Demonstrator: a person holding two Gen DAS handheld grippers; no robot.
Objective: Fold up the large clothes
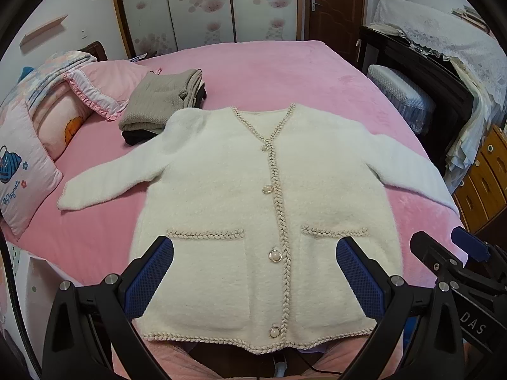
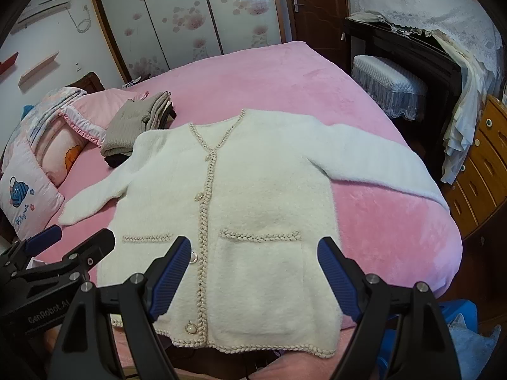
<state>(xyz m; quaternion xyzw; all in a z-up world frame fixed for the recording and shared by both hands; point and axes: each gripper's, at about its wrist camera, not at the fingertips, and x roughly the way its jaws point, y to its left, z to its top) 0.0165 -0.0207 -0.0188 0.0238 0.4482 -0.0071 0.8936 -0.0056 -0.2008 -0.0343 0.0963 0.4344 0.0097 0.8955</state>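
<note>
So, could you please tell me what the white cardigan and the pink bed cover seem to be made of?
The white cardigan looks like a fuzzy, plush knit, possibly faux mohair: its surface is soft and hazy, with braided beige trim and pearl-like buttons. The pink bed cover looks like matte fleece or velour, since brushed patches show lighter and darker nap. Exact fibres cannot be told.

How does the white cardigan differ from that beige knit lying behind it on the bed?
The white cardigan lies spread flat, sleeves out; the beige knit is already folded into a compact stack. The cardigan is fluffy, with braided trim and pearl-like buttons; the beige knit is ribbed and plain. The beige knit sits on something dark, the cardigan directly on the pink bed. Both are knitwear.
</note>
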